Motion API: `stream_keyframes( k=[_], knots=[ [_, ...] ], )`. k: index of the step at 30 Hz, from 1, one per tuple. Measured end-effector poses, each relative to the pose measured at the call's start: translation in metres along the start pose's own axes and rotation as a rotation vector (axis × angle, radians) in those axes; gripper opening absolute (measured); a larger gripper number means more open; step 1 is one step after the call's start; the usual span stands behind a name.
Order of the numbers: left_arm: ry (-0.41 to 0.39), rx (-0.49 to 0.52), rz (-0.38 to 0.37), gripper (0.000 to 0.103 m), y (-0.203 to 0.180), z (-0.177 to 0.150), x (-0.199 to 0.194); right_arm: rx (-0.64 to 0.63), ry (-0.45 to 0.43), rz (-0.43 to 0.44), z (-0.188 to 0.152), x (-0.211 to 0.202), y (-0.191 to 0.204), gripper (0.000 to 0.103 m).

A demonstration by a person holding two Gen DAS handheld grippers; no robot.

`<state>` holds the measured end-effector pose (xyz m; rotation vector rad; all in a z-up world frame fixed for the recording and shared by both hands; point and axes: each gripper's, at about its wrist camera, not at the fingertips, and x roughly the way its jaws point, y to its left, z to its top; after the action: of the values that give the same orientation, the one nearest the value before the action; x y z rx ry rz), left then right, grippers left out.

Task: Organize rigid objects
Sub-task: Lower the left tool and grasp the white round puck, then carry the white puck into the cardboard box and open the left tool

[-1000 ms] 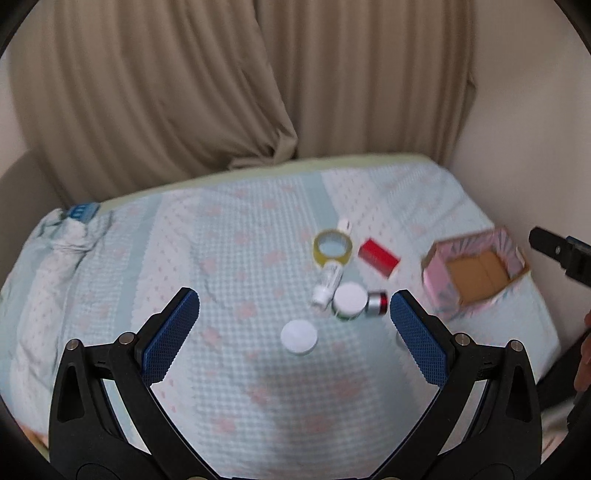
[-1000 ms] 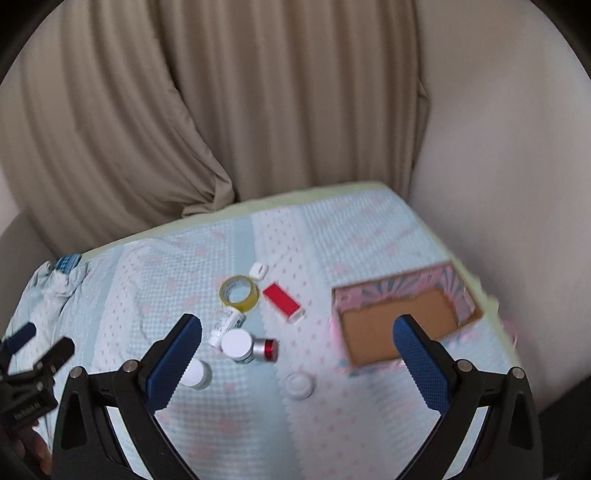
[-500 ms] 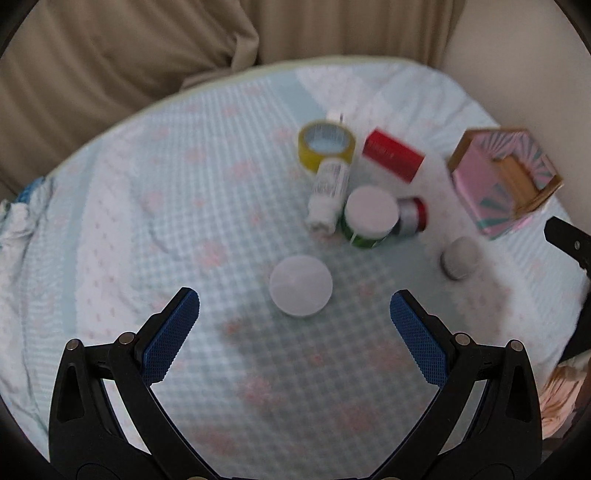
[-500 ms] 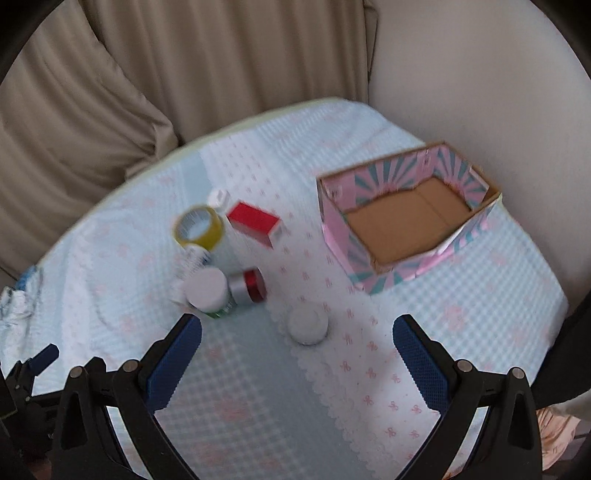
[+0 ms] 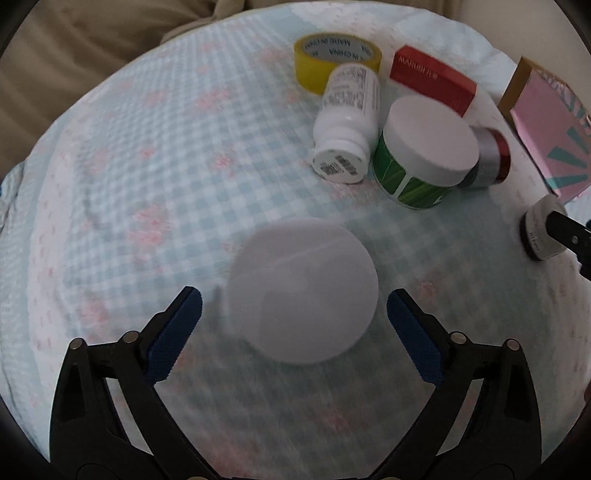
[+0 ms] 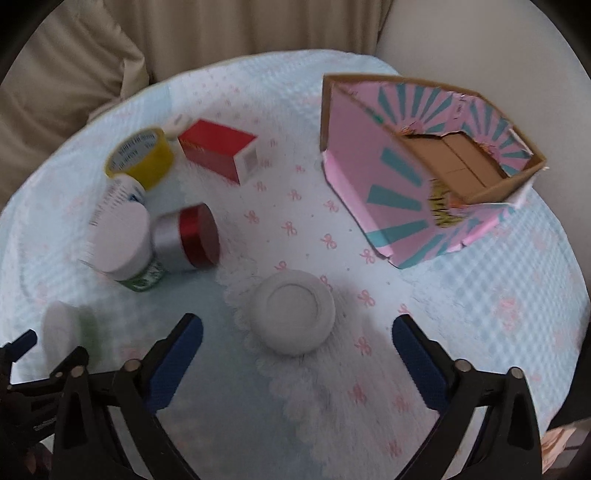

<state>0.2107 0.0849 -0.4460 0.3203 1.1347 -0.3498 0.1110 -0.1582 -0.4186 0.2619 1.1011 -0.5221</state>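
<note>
In the left wrist view, a round white-lidded jar point(image 5: 303, 291) stands on the checked bedspread directly between the blue pads of my left gripper point(image 5: 294, 300). The jaws are closing, but both pads are still clear of the jar. In the right wrist view, a small white round jar point(image 6: 291, 317) sits on a lace-edged cloth between the fingers of my right gripper point(image 6: 297, 322). These jaws are also closing, with gaps on both sides. The pink cardboard box point(image 6: 388, 184) stands open-topped at the upper right, apart from both grippers.
A cluster lies beyond the jars: yellow tape roll point(image 5: 338, 59), toppled white bottle point(image 5: 349, 122), green jar with white lid point(image 5: 424, 162), silver and red tin point(image 5: 491, 158) and red carton point(image 5: 432, 79). Beige curtains point(image 6: 221, 29) hang behind the bed.
Both grippers have dropped steeply toward the bed and tilted down, so the jars now fill the space between their fingers. Both pairs of jaws have narrowed slightly.
</note>
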Motion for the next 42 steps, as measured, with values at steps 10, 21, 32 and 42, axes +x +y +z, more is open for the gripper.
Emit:
stream_keyframes(
  k=[10, 21, 32, 42],
  knots=[
    [0.013, -0.033, -0.016, 0.068, -0.007, 0.005, 0.015, -0.022, 0.091, 0.008, 0.005, 0.046, 0.000, 0.059],
    [0.006, -0.048, -0.020, 0.068, -0.001, 0.008, 0.011, -0.029, 0.099, 0.025, 0.007, 0.048, 0.004, 0.052],
    [-0.079, -0.077, -0.003, 0.068, 0.006, 0.018, -0.062, -0.027, 0.024, 0.065, 0.013, -0.010, -0.006, 0.052],
    [-0.172, -0.061, -0.058, 0.068, -0.004, 0.049, -0.204, -0.059, -0.015, 0.143, 0.046, -0.140, -0.029, 0.052]
  ],
)
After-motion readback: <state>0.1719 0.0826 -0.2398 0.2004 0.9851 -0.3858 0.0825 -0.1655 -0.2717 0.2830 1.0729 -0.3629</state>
